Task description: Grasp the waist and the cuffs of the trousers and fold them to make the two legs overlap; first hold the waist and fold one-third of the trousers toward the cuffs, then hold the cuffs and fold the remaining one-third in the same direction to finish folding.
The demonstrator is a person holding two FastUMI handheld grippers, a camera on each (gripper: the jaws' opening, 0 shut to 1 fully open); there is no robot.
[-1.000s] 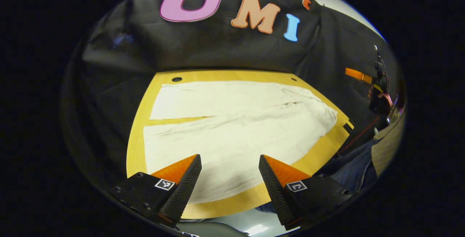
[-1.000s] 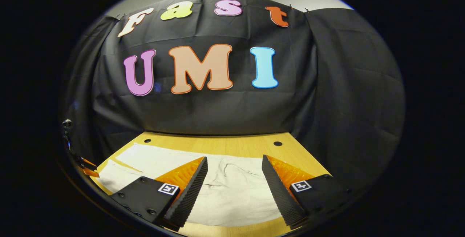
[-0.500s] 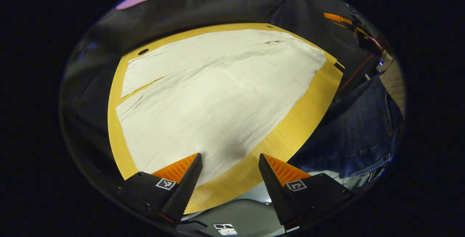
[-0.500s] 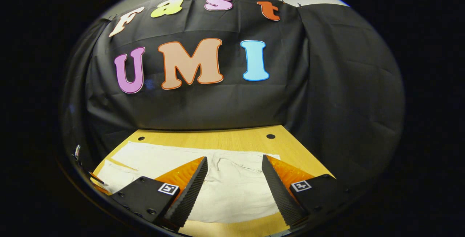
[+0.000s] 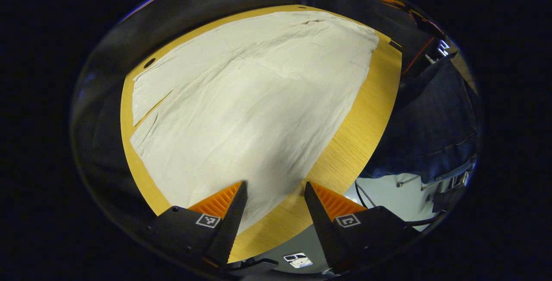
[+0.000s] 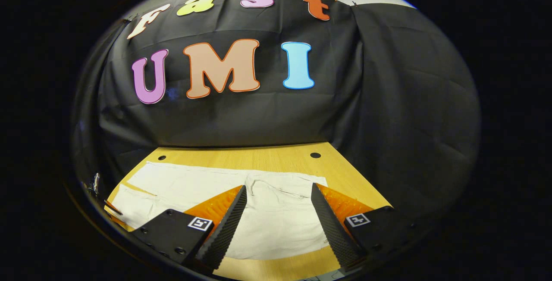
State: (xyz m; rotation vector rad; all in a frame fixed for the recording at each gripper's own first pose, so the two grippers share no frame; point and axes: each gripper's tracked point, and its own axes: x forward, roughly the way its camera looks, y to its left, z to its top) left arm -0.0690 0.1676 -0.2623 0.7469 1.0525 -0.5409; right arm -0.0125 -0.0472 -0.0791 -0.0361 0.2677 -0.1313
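Currently, left gripper view: cream trousers [image 5: 246, 100] spread flat on wooden table [image 5: 358, 130], left gripper [image 5: 274, 195] parted and empty over the near trouser edge; right gripper view: right gripper [image 6: 278, 197] likewise parted and empty above the trousers' [image 6: 276, 225] waist end.

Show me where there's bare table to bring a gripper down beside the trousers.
Bare table runs as a strip along the trousers' near edge, wider beyond the waist, and between trousers and wall. The trousers cover the rest.
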